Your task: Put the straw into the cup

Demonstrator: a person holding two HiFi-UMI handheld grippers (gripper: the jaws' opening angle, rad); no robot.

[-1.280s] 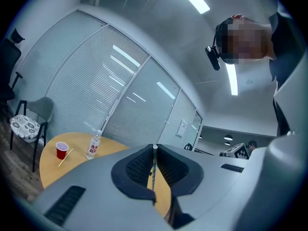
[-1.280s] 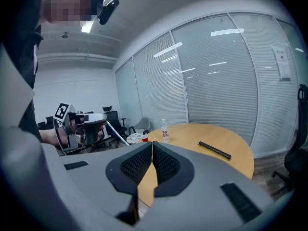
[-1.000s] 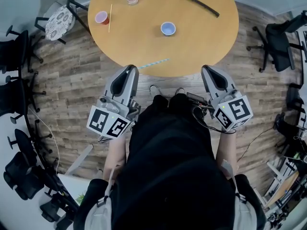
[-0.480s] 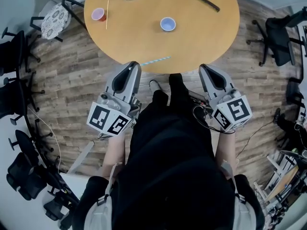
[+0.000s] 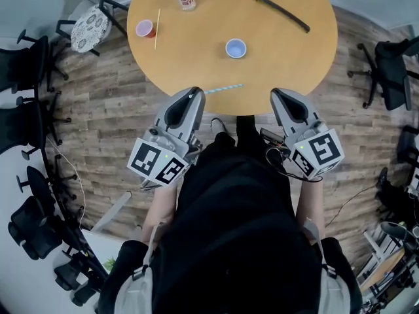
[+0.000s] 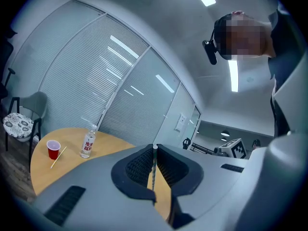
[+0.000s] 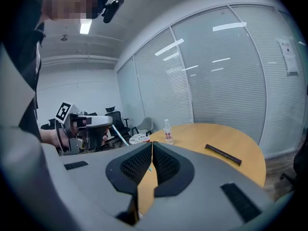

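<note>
Head view, left gripper [image 5: 195,93]: we see it at the near edge of the round table [image 5: 196,61], clamped on the striped straw [image 5: 226,87], which juts out to the right along that edge.
Head view, right gripper [image 5: 278,94]: by the same edge, nothing in it.
Head view, blue cup [image 5: 236,48]: upright mid-table, apart from the straw; a red cup [image 5: 145,28] stands far left.
Left gripper view, jaws: we see them pinching the straw, which runs up the slit between the pads.
Right gripper view, jaws: pressed together, empty; we see the left gripper off to the left, with the straw sticking out of it.
</note>
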